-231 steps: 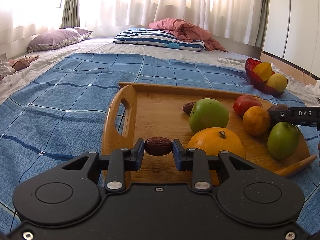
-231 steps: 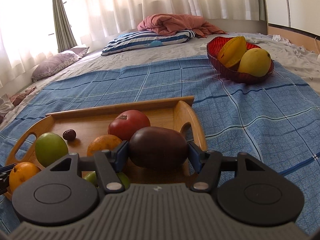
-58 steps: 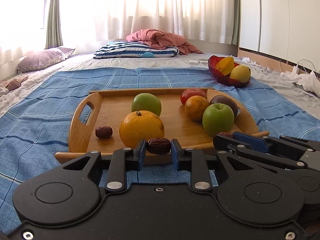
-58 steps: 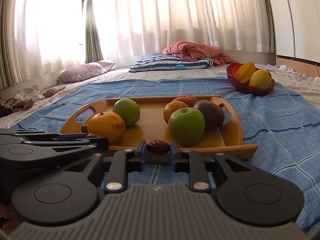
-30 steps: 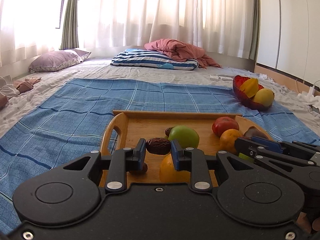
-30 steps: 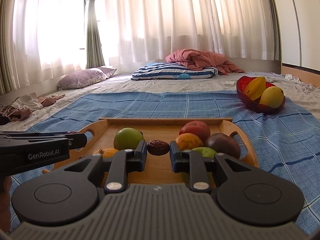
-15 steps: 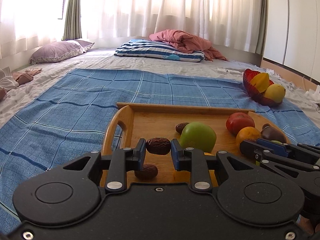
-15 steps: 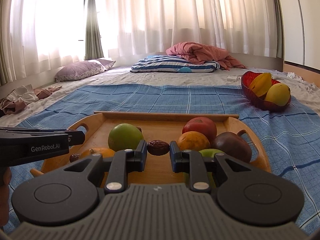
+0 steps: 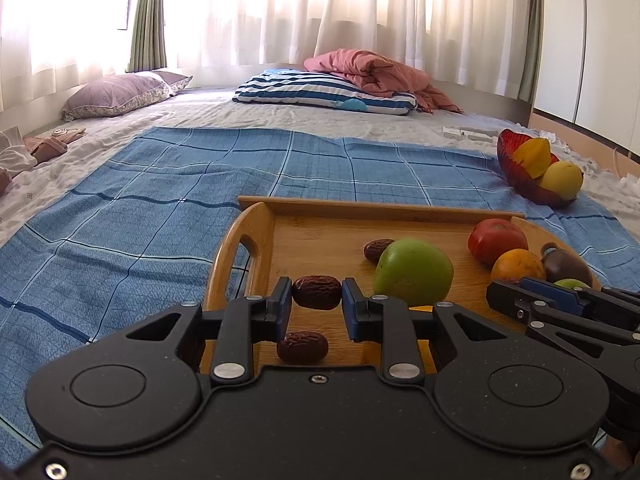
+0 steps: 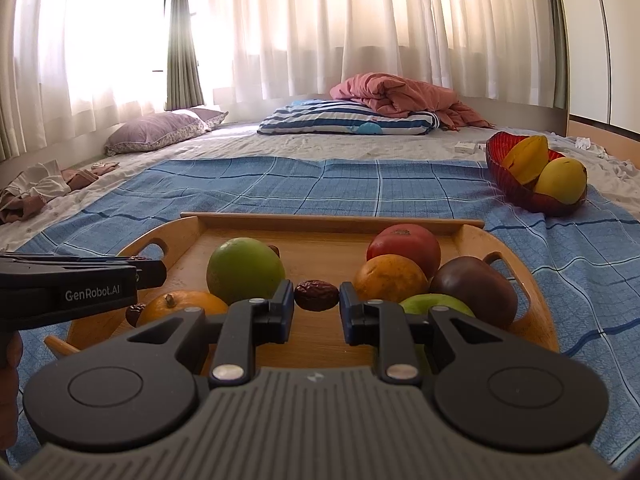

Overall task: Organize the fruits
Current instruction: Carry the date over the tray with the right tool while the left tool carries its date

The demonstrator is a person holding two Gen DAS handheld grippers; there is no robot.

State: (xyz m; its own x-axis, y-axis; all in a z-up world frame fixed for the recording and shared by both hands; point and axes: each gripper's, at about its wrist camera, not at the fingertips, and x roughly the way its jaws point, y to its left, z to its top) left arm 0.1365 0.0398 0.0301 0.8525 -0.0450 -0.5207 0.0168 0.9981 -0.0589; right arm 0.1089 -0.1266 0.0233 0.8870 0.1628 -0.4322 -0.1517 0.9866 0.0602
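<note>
Two tools (image 9: 316, 298) (image 10: 316, 295) – each seemingly pinching a date (image 9: 316, 297) (image 10: 316, 294).

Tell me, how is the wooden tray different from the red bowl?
The wooden tray is flat, pale brown and has cut-out handles; the red bowl is deep, see-through red glass with no handles. The tray holds many fruits, green, orange, red and dark; the bowl holds only two yellow ones. Both sit on the blue checked blanket.

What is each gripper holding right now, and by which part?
The left gripper pinches a red date by its two ends; the right gripper holds another date likewise.
</note>
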